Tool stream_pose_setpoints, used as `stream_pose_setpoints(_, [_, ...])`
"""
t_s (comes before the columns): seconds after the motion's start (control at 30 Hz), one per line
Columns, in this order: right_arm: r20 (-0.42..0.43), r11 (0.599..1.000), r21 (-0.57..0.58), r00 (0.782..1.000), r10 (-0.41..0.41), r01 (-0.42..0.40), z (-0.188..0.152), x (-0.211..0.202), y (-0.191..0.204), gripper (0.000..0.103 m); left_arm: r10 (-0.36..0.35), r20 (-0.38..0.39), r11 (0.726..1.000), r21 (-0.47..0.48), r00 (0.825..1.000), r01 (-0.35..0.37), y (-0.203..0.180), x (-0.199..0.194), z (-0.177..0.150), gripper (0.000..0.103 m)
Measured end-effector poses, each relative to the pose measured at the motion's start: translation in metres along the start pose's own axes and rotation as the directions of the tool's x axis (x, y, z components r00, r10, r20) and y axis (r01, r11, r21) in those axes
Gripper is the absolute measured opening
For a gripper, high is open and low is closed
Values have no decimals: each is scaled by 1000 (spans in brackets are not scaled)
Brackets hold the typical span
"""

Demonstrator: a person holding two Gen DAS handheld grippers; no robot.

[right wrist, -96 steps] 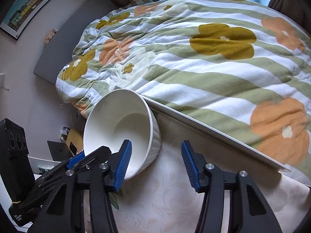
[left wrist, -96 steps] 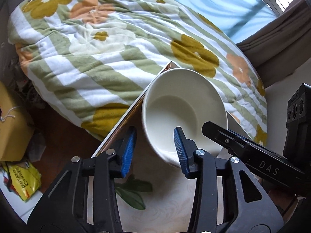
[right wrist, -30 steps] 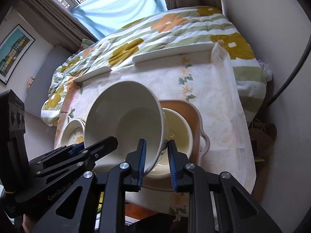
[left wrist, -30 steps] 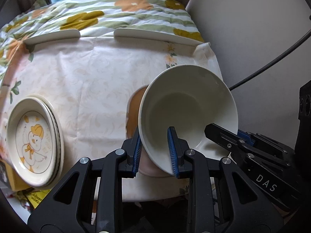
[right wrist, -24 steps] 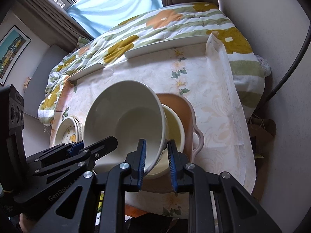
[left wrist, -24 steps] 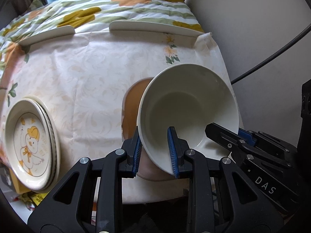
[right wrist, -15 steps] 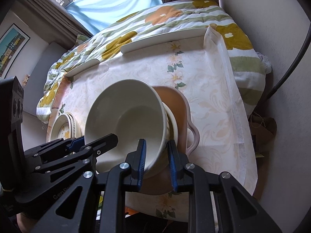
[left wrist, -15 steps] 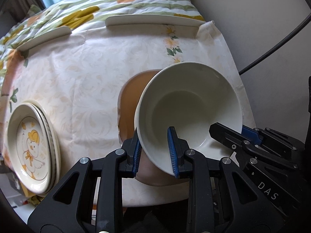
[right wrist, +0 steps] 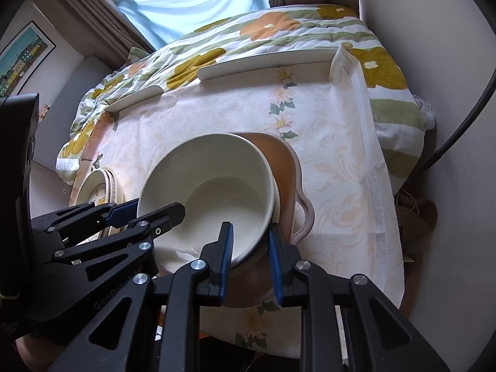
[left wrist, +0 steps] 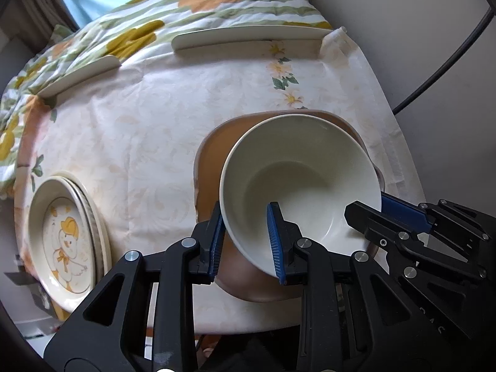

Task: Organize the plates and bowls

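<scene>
Bowl [left wrist: 297,183] rim pinched between both tongs (over tray [left wrist: 210,167]).

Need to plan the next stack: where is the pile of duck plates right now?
The duck plates sit at the left edge of the table in the left wrist view, well left of the brown tray; the right wrist view shows them behind the left gripper.
</scene>
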State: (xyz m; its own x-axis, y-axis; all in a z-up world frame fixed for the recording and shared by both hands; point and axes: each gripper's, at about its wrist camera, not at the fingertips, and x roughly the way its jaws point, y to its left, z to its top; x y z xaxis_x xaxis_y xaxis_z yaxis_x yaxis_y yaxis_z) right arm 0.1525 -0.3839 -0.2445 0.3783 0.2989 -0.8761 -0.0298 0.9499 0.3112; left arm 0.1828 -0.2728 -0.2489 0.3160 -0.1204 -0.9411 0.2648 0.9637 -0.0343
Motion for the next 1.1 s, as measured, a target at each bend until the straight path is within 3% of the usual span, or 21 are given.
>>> stream_pose_setpoints(0.37, [0, 1000, -8, 1000, 2, -2, 0, -2, 0, 20, -19, 0, 1000, -15, 1000, 19, 4, -1, 0, 23])
stream_pose_setpoints(0.6, [44, 1000, -21, 999, 15, -14, 0, -22, 3, 21, -32, 83, 999, -40, 996, 36, 18, -37, 1, 23])
stream_pose_setpoints(0.7, [89, 999, -41, 996, 21, -18, -1, -43, 8, 21, -17, 203, 999, -38, 979, 25, 27, -72, -1, 23])
stream_pose_setpoints(0.83, [171, 995, -95, 985, 11, 5, -6, -76, 20, 22, 60, 331, 998, -6, 942, -62, 34, -108, -11, 27])
stream_pose_setpoints(0.87, [188, 994, -106, 982, -6, 26, -8, -83, 23, 32, 71, 341, 997, 2, 937, -76, 35, -112, -13, 29])
stream_pose_setpoints(0.9, [204, 993, -114, 979, -16, 39, -10, -88, 25, 43, 79, 344, 996, 9, 936, -87, 37, -114, -16, 43])
stream_pose_setpoints(0.93, [215, 992, -116, 976, -21, 47, -13, -92, 27, 72, 79, 348, 996, 14, 934, -89, 38, -114, -20, 74])
stream_pose_setpoints(0.97, [238, 993, -107, 971, -27, 54, -18, -98, 28, 91, 80, 356, 996, 14, 931, -90, 40, -115, -25, 92])
stream_pose_setpoints(1.0, [238, 993, -107, 971, -27, 54, -18, -98, 28, 92, 90, 377, 995, 8, 922, -100, 42, -117, -31, 103])
stream_pose_setpoints(1.03, [249, 993, -100, 968, -29, 55, -20, -99, 27, 92, 89, 392, 995, 12, 916, -102, 44, -118, -37, 103])
stream_pose_setpoints(1.1, [255, 995, -82, 966, -41, 64, -25, -99, 27, 92, 88, 369, 994, 32, 925, -107, 45, -113, -42, 103])
